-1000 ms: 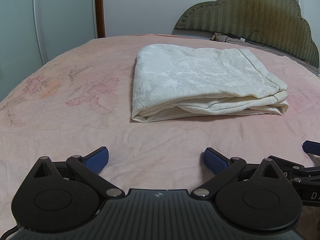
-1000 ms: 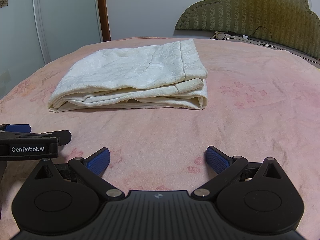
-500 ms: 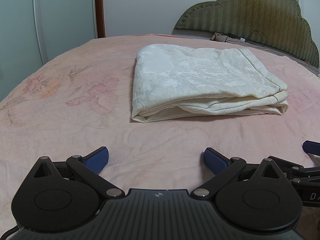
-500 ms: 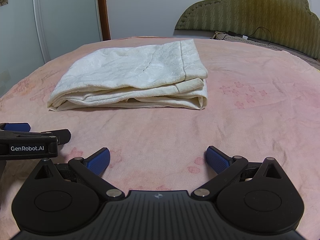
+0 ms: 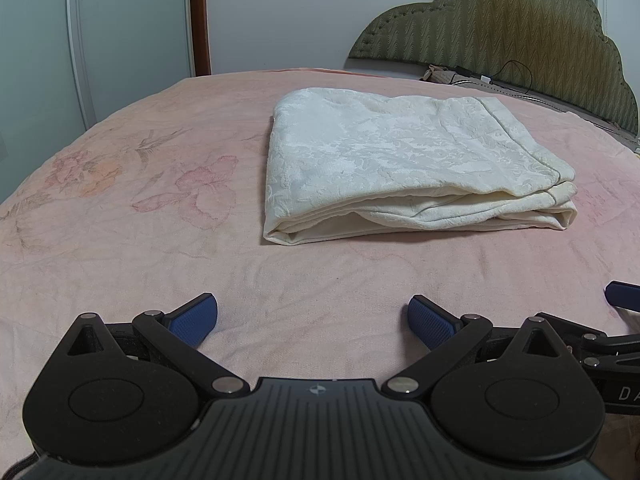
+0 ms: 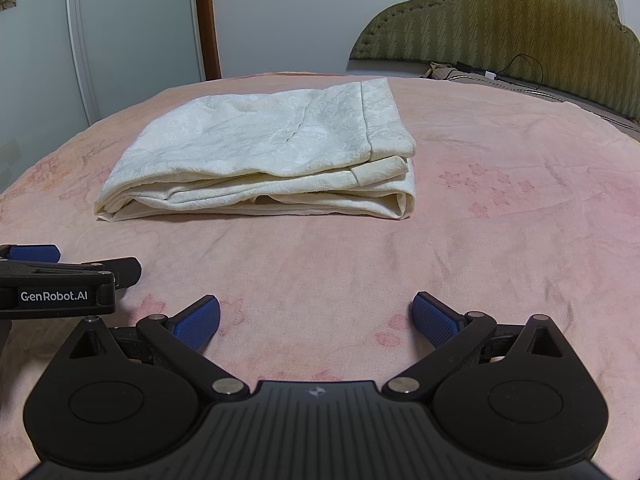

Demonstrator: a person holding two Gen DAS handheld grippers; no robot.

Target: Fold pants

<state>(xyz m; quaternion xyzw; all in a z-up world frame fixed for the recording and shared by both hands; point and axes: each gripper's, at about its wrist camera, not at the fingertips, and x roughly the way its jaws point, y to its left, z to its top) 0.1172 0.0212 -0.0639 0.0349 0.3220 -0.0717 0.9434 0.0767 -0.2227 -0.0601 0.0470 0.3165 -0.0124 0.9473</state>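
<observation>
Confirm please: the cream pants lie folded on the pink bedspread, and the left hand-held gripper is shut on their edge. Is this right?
Not quite. The left hand-held gripper is open and apart from the pants, as the left wrist view shows. The pants do lie folded on the pink bedspread.

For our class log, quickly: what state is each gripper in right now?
Left gripper: open, holding nothing.
Right gripper: open, holding nothing; pants lie folded ahead.
</observation>
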